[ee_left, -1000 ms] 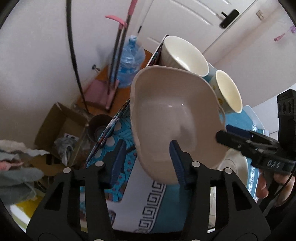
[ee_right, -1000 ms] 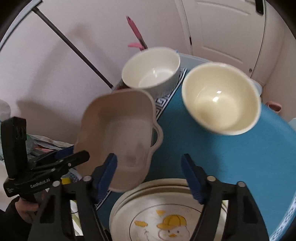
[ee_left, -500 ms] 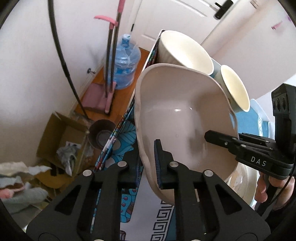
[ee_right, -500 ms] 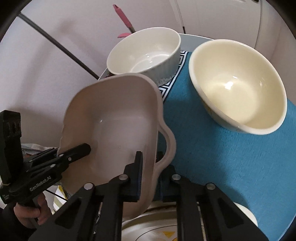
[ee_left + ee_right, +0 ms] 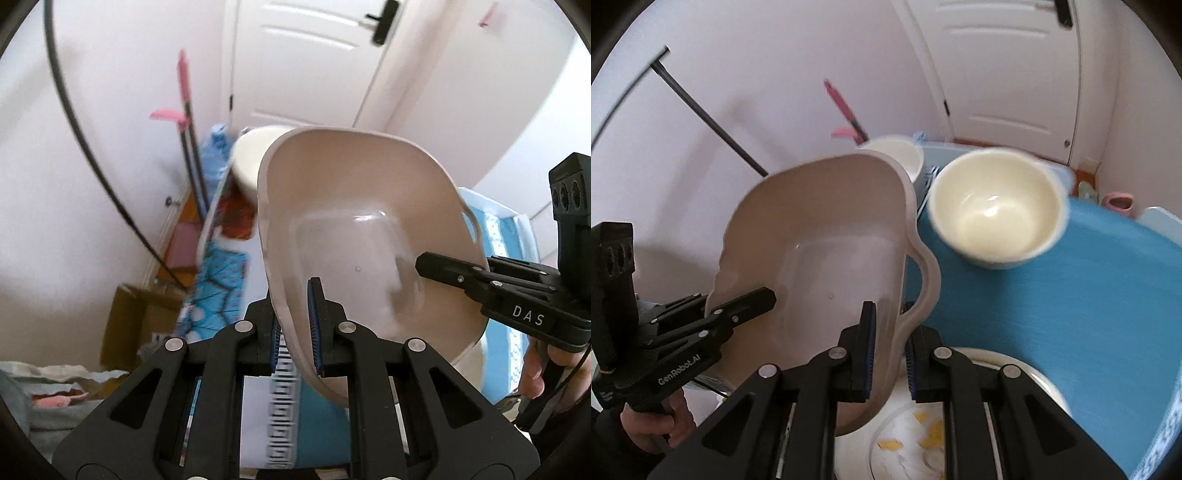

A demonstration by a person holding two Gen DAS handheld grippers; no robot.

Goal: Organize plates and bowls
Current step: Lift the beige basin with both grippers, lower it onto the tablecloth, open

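Note:
A beige dish with a looped handle (image 5: 354,236) is held in the air, tilted, by both grippers. My left gripper (image 5: 295,325) is shut on its near rim. My right gripper (image 5: 888,354) is shut on the rim beside the handle (image 5: 929,280); the dish also shows in the right wrist view (image 5: 827,266). Below it a plate with a yellow cartoon print (image 5: 916,443) lies on the blue tablecloth (image 5: 1052,295). A cream bowl (image 5: 993,210) and a white bowl (image 5: 897,151) stand farther back.
The other gripper shows in each view: the right one (image 5: 509,291) and the left one (image 5: 683,332). Left of the table's edge (image 5: 210,229) are a cardboard box (image 5: 136,325), a water jug (image 5: 214,155) and pink-handled mops (image 5: 184,122). A white door (image 5: 1008,74) stands behind.
Both grippers have closed on the beige dish and lifted it higher, tilting it. The bowls now sit farther off in view, and the plate beneath is uncovered.

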